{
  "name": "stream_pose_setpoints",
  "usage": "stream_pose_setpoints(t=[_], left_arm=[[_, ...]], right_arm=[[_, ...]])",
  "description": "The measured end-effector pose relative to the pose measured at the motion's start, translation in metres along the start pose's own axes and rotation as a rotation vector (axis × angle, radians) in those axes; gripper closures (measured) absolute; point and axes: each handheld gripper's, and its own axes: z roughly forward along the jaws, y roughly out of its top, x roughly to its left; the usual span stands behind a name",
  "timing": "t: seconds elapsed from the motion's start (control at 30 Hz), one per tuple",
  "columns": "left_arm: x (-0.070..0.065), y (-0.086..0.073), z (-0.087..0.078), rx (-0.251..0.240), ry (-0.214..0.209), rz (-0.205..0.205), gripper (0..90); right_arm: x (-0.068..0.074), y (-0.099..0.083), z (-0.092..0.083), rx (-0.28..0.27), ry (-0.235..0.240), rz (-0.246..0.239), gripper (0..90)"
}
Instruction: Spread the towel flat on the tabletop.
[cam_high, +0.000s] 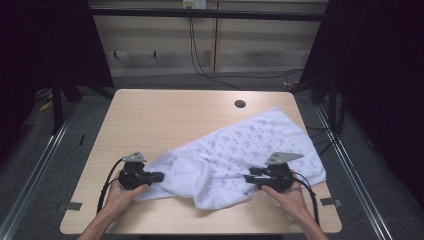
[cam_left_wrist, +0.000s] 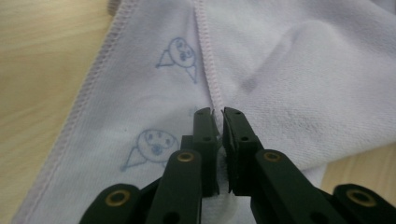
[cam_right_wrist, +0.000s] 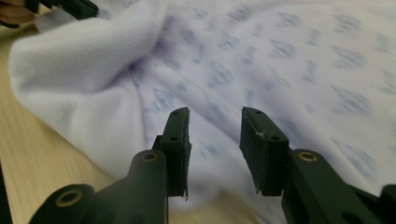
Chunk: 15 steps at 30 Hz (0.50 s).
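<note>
A white printed towel (cam_high: 235, 155) lies rumpled across the right half of the wooden counter (cam_high: 150, 120). The left tool (cam_left_wrist: 215, 122) pinches a stitched hem fold at the towel's left end, jaws nearly closed on it. The right tool (cam_right_wrist: 215, 123) stands half open over the cloth, gripping nothing. The towel looks soft, light and limp; its hems and corners likely give the surest hold.
</note>
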Motion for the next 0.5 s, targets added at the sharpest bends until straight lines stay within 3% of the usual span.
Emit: stream_pose_setpoints(t=[0.03,0.07,0.1,0.13,0.17,0.2,0.23,0.27,0.3,0.33,0.37,0.4,0.5], left_arm=[[-0.003,0.0,0.001,0.01,-0.017,-0.005,85.3],[-0.006,-0.002,0.001,0.017,-0.03,-0.003,85.6],[-0.011,-0.004,0.001,0.024,-0.04,0.0,85.6],[-0.016,-0.007,0.0,0.037,-0.064,0.004,85.5],[-0.023,-0.009,-0.001,0.052,-0.06,0.043,85.5],[-0.035,-0.012,-0.005,0.055,-0.093,0.058,82.6],[-0.035,-0.012,-0.005,0.055,-0.093,0.058,79.5],[-0.039,-0.012,-0.013,0.024,-0.108,0.072,78.7],[-0.039,-0.012,-0.013,0.024,-0.108,0.072,76.3],[-0.035,-0.011,-0.02,-0.021,-0.128,0.064,74.6],[-0.032,-0.01,-0.024,-0.049,-0.135,0.044,73.3],[-0.02,-0.008,-0.034,-0.097,-0.088,0.007,72.6],[-0.006,-0.01,-0.041,-0.12,-0.058,-0.04,70.6]], right_arm=[[0.0,0.0,0.0,0.0,0.0,0.0,62.0],[0.008,0.016,0.022,-0.006,0.044,-0.026,61.9],[0.008,0.016,0.022,-0.006,0.044,-0.026,61.9],[0.011,0.023,0.034,-0.009,0.065,-0.031,61.9],[0.015,0.031,0.046,-0.007,0.08,-0.034,61.9],[0.02,0.044,0.07,-0.002,0.115,-0.038,61.4],[0.02,0.044,0.07,-0.002,0.115,-0.038,61.4],[0.026,0.055,0.094,0.008,0.148,-0.041,60.4],[0.026,0.055,0.094,0.008,0.148,-0.041,60.4],[0.032,0.067,0.119,0.016,0.175,-0.049,58.8],[0.033,0.071,0.126,0.02,0.18,-0.046,58.1],[0.035,0.077,0.136,0.022,0.186,-0.055,57.9],[0.039,0.087,0.151,0.024,0.191,-0.062,57.1]])
